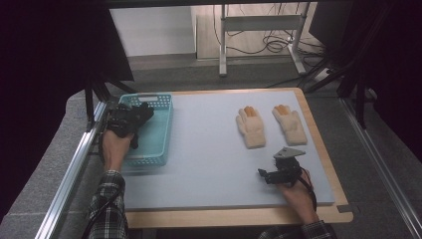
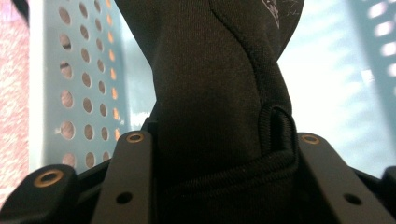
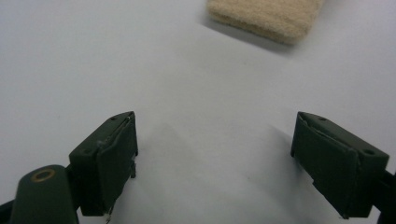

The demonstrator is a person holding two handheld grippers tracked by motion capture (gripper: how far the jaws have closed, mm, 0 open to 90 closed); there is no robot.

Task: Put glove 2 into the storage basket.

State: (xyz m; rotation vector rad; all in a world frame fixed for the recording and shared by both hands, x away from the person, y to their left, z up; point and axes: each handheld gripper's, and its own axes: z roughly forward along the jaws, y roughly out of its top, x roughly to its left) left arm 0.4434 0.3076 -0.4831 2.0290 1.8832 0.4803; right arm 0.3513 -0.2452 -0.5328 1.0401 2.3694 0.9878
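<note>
Left gripper (image 1: 130, 121) clamps a black glove (image 2: 210, 93) over the teal perforated basket (image 1: 161, 149) at table's left edge (cream gloves (image 1: 251, 127) well apart), right gripper (image 3: 215, 158) jaws wide, empty, over blue mat (image 1: 209, 149).

table (image 1: 239, 216) | blue mat (image 1: 209, 149) | teal basket (image 1: 161, 127), two cream gloves (image 1: 251, 128)
</note>
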